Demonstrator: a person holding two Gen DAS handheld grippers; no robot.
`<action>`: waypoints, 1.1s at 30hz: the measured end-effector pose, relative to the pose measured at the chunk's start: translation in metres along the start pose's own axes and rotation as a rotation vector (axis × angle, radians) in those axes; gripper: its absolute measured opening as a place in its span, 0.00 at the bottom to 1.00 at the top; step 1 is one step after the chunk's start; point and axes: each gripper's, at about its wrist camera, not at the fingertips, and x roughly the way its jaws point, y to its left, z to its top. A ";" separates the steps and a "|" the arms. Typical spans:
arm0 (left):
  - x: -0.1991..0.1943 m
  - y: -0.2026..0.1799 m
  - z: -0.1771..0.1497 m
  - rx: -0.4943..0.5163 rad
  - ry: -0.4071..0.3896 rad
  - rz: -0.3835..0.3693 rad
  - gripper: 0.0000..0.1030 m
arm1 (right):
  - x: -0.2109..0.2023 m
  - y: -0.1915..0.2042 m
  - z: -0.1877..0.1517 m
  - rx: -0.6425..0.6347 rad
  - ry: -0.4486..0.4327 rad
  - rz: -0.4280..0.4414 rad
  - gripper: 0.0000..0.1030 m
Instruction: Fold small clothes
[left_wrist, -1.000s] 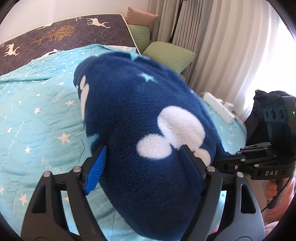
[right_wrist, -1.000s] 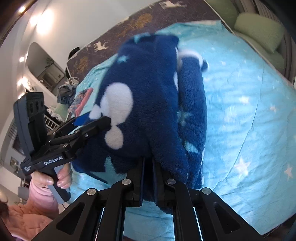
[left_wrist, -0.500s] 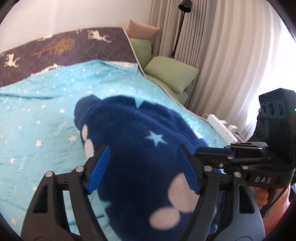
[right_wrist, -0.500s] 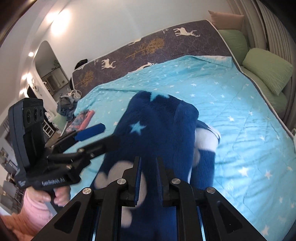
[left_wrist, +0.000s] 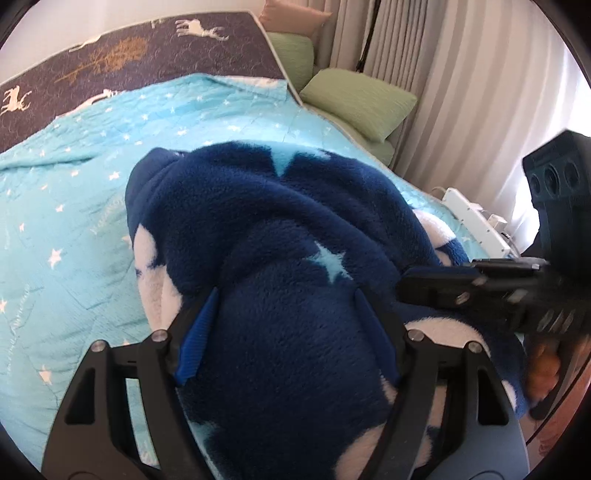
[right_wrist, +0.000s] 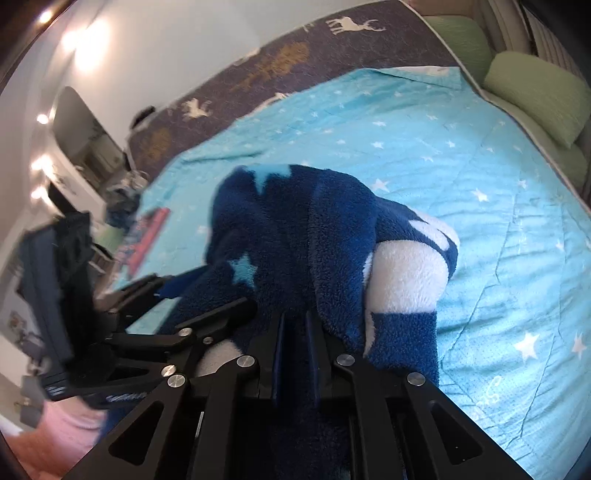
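Thick fleece bundle held in both tongs, over the near edge of the bed.

Left tongs (left_wrist: 286, 332) spread wide around a fat fold of the navy fleece garment (left_wrist: 295, 236), blue pads pressed into the pile on both sides; right tongs (right_wrist: 293, 354) nearly closed, jaws just parted a little, pinching a thin edge of the same fleece. Garment bunched, sagging onto the turquoise star quilt (right_wrist: 461, 155) beyond. Likely soft, bulky, light, not slippery; springy pile apt to unfold itself. Best taken at hems or corners, single layers, not the thick roll. Farther off: green cushions (left_wrist: 358, 99), curtain (left_wrist: 461, 74).
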 end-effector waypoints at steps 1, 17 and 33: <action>-0.005 -0.001 0.000 0.004 -0.012 -0.003 0.73 | -0.011 -0.005 0.002 0.033 -0.003 0.066 0.15; -0.007 -0.021 0.007 0.140 -0.021 -0.059 0.76 | 0.028 -0.130 0.040 0.517 0.098 0.511 0.80; -0.008 -0.019 0.005 0.148 -0.044 -0.066 0.77 | 0.019 -0.100 0.096 0.260 -0.024 0.431 0.15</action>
